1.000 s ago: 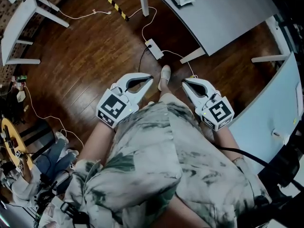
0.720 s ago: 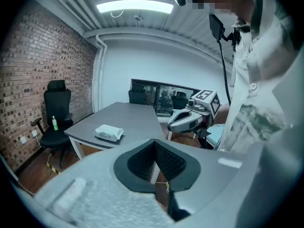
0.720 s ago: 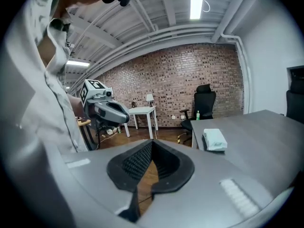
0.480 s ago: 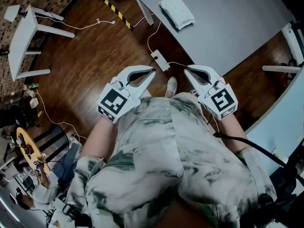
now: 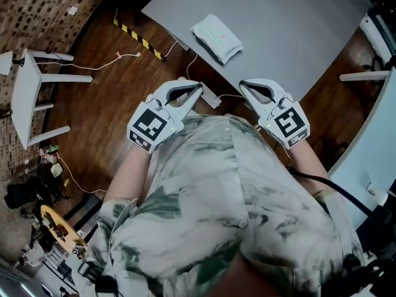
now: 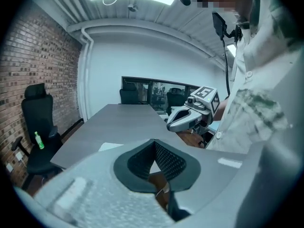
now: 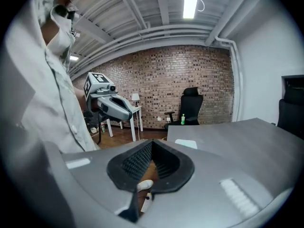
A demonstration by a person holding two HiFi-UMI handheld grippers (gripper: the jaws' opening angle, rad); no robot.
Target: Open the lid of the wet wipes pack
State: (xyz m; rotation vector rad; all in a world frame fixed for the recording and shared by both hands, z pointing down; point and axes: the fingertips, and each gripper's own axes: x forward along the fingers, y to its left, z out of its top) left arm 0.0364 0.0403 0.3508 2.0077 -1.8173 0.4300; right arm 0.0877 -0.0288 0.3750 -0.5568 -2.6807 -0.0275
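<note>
The wet wipes pack (image 5: pixel 216 38), white and flat, lies on the grey table (image 5: pixel 284 23) near its front edge. My left gripper (image 5: pixel 197 86) and right gripper (image 5: pixel 242 84) are held side by side in front of the person's body, just short of that edge, both shut with nothing between the jaws. In the left gripper view the pack (image 6: pixel 110 147) shows as a pale patch beyond the closed jaws, with the right gripper (image 6: pixel 185 118) off to the right. The right gripper view has the pack (image 7: pixel 186 144) just past its jaws and the left gripper (image 7: pixel 111 106) at left.
A white side table (image 5: pixel 28 98) stands on the wooden floor at left, near a yellow-black striped strip (image 5: pixel 139 40). A power strip (image 5: pixel 210 98) with cables lies under the table edge. A second pale table (image 5: pixel 371 141) is at right. A black office chair (image 7: pixel 189 103) stands by the brick wall.
The person has stepped toward the grey table; both shut grippers are now close to its front edge and the wipes pack sits nearer to them.
</note>
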